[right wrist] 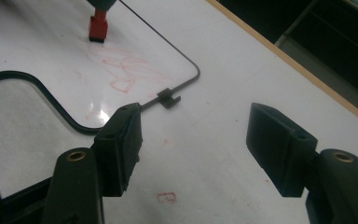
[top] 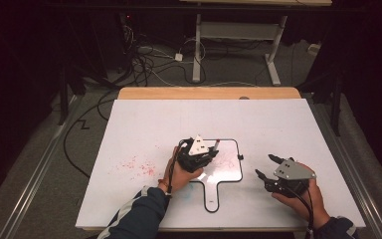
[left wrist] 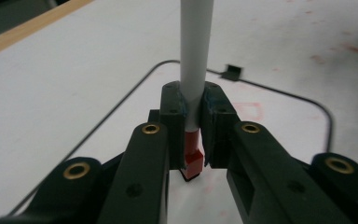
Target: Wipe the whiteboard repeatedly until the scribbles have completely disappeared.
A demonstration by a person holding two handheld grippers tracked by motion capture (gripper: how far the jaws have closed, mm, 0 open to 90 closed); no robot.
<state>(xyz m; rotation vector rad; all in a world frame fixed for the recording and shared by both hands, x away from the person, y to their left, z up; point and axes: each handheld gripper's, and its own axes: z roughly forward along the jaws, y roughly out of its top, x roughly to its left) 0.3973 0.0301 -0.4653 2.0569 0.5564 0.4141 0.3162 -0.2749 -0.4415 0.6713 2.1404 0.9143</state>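
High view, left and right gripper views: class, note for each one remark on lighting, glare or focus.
High view: dark surroundings, the small whiteboard shows a glare spot. Left gripper view: the marker in the left claw is sharp, the background soft. Right gripper view: glare on the board beside the open right claw, whose near parts blur.

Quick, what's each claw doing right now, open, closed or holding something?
Left claw: closed on the white marker with a red tip.
Right claw: open, holding nothing.
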